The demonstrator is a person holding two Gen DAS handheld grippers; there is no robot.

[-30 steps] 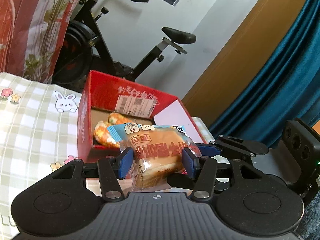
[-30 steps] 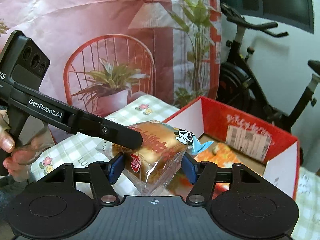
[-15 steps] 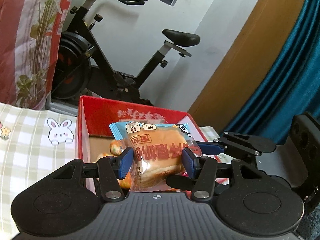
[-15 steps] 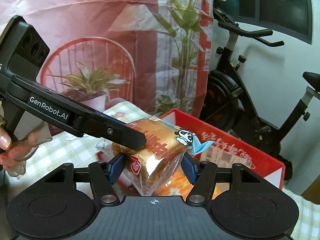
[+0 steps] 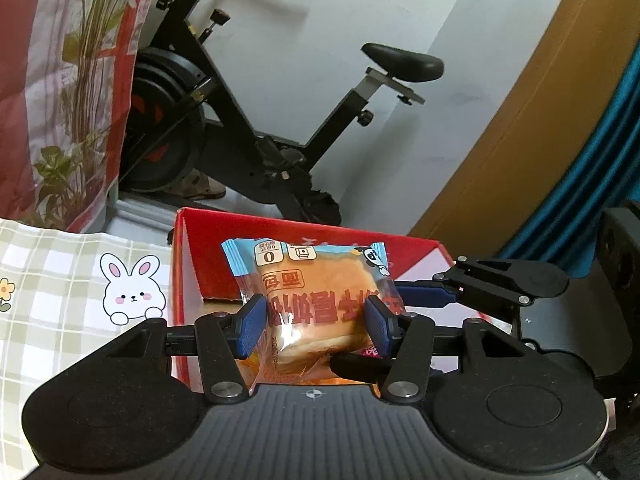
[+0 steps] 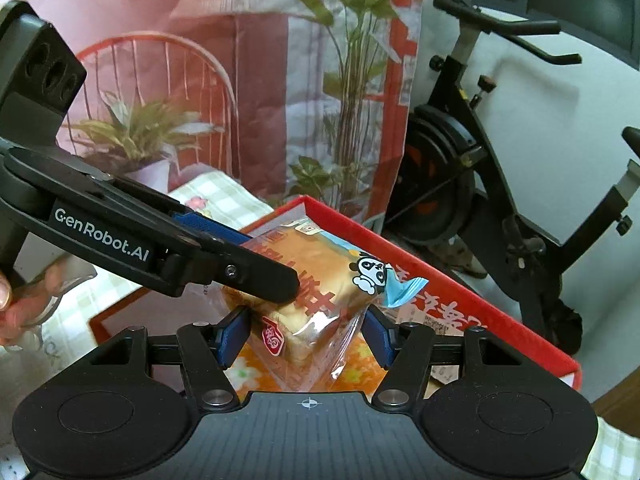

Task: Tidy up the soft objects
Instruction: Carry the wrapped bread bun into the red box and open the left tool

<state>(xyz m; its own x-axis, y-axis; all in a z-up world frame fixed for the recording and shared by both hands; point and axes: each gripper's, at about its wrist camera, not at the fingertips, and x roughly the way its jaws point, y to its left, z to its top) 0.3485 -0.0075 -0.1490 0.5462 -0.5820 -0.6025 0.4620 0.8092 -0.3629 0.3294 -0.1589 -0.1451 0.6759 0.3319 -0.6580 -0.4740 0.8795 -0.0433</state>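
A packaged bread [image 5: 320, 304] in clear wrap with a blue edge and a panda print is held by both grippers at once, above the open red cardboard box [image 5: 188, 268]. My left gripper [image 5: 314, 326] is shut on the bread from one side. My right gripper [image 6: 306, 332] is shut on the same bread [image 6: 312, 276] from the other. The left gripper crosses the right wrist view [image 6: 224, 260], its fingers on the bread. Orange patterned packets [image 6: 356, 368] lie in the red box [image 6: 460, 300] beneath.
The box stands on a green checked cloth with a rabbit print [image 5: 132, 292]. A black exercise bike [image 5: 256, 120] stands behind the box. A red floral curtain [image 6: 200, 80] hangs at the left. A teal curtain [image 5: 592, 184] and a wooden panel are at the right.
Both grippers have carried the bread forward over the box. The box now sits lower and closer in both views, and the bike has grown larger.
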